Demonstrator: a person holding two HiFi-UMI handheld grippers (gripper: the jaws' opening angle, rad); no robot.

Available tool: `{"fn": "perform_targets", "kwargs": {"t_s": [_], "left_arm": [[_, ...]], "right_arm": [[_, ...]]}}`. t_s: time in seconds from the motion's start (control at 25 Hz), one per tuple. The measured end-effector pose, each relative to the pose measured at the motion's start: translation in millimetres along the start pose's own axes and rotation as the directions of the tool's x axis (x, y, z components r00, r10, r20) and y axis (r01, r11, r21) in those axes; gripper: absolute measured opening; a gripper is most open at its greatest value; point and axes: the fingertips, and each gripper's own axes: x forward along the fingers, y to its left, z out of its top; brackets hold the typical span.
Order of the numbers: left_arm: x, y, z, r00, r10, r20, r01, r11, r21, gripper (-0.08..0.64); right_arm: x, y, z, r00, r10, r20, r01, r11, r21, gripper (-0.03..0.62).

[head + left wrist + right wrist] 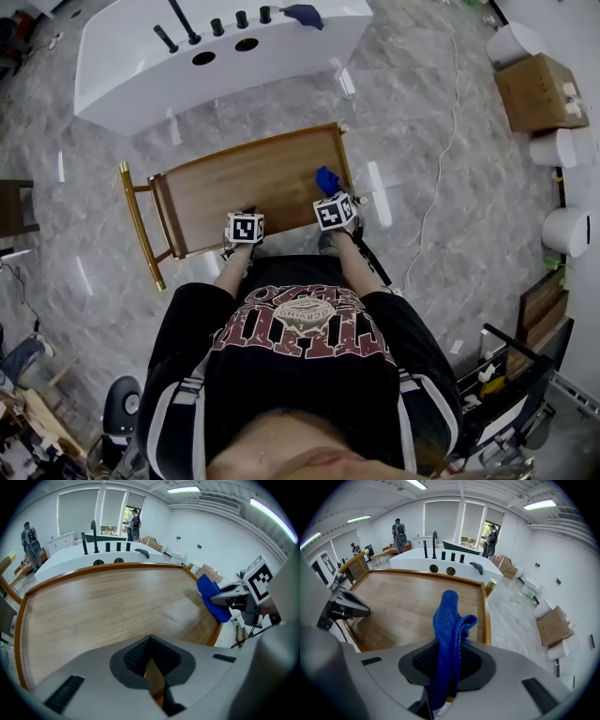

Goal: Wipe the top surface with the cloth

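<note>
Fingers, left gripper view: dark ribbed pads (133, 656) of the left gripper (151, 643) pressed together, nothing between them, only a thin slit showing wood below
Tabletop, left gripper view: wooden top (103, 606) with a raised rim, bare across the middle
Cloth, left gripper view: blue cloth (213, 599) at the tabletop's right edge, pinched in the tip of the right gripper (229, 597)
Background, left gripper view: white tub (65, 559) with black taps beyond the far edge

Fingers, right gripper view: pads (471, 660) of the right gripper (447, 657) clamped on the cloth (447, 630)
Cloth, right gripper view: bunched, sticks up and forward out of the jaws, over the near right part of the tabletop (403, 602)
Left gripper, right gripper view: tip (344, 606) at the near edge, well left of the cloth
Background, right gripper view: white tub (440, 566) past the far edge, cardboard box (553, 627) on the floor at right

Grippers, head view: left gripper (245, 227) at the middle of the near edge, right gripper (335, 210) at the near right corner
Cloth, head view: blue wad (327, 178) just ahead of the right gripper, beside the right edge of the tabletop (244, 178)
Contact, head view: cloth possibly resting on the wood, too small to be sure
Surroundings, head view: white tub (122, 66) beyond the table, cardboard box (539, 89) far right
</note>
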Motion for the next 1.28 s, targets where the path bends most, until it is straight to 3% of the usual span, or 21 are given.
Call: {"fn": "perform_targets", "kwargs": {"t_s": [0.48,0.64,1.0,1.28], "left_arm": [[-21,-25,35,0.994,-0.014,0.108,0.005,0.997,0.079,0.049],[-36,-26,52,0.983,-0.012,0.182,0.004,0.999,0.045,0.049],[-72,-9,87,0.947,0.065,0.314,-0.075,0.997,0.019,0.048],[-109,-16,117,0.893,0.065,0.446,-0.073,0.997,0.002,0.049]], "right_arm": [[3,42,42,0.99,0.134,0.044,-0.129,0.987,-0.095,0.087],[-4,60,66,0.976,0.197,0.093,-0.186,0.976,-0.112,0.088],[-31,108,114,0.911,0.347,0.221,-0.302,0.929,-0.213,0.088],[-61,114,154,0.862,0.37,0.345,-0.321,0.927,-0.193,0.087]]}}
